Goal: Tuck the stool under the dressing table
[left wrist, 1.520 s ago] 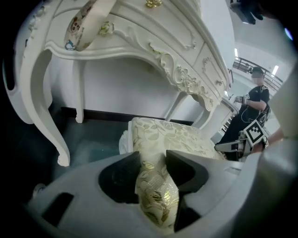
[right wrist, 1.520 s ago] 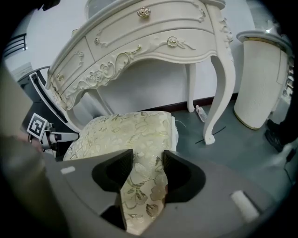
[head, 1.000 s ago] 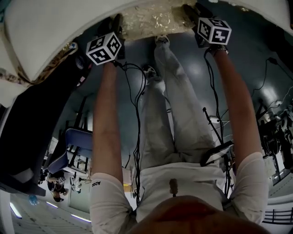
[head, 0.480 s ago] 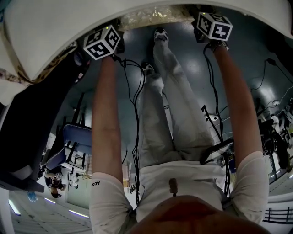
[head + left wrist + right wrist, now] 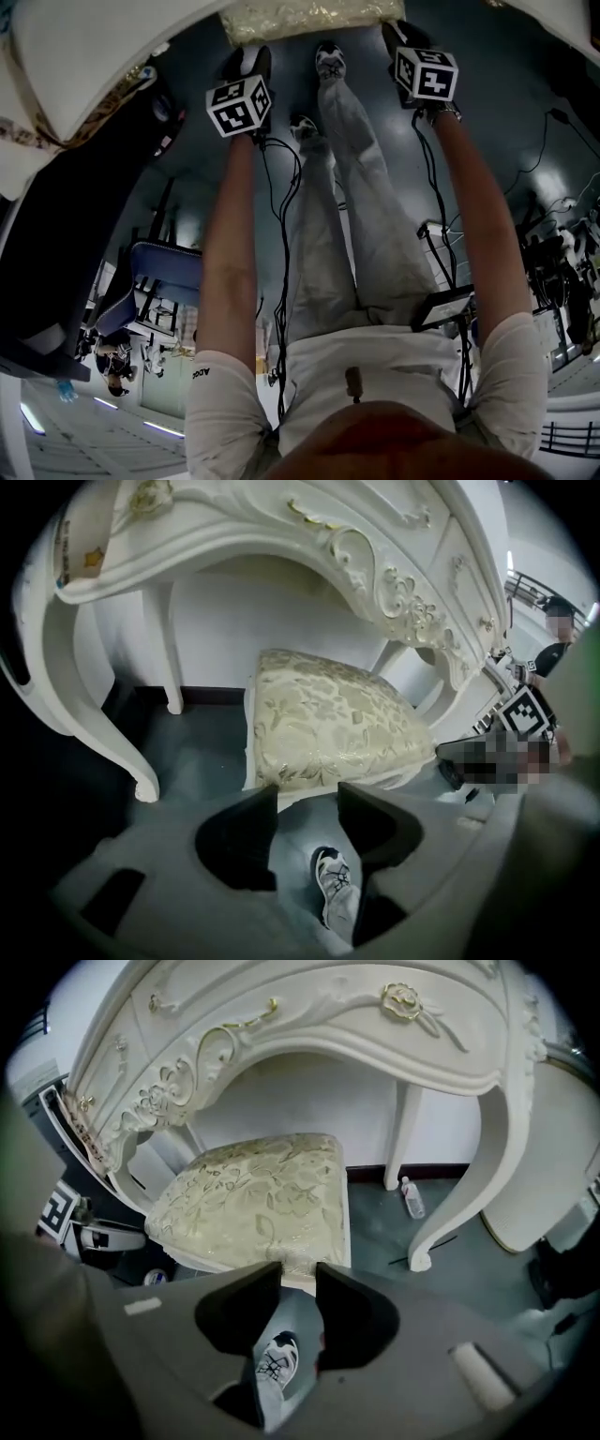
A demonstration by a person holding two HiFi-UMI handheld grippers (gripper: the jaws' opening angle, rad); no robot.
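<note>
Left gripper (image 5: 307, 794): fingers spread, nothing between them. Right gripper (image 5: 299, 1277): fingers narrowly apart, nothing held. Stool (image 5: 328, 724) stands just beyond both pairs of fingers, its cushioned seat partly beneath the arch of the dressing table (image 5: 375, 564) ahead.

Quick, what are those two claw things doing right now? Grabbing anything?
Left gripper: open, holding nothing; the stool sits just beyond its tips.
Right gripper: open, holding nothing.
</note>
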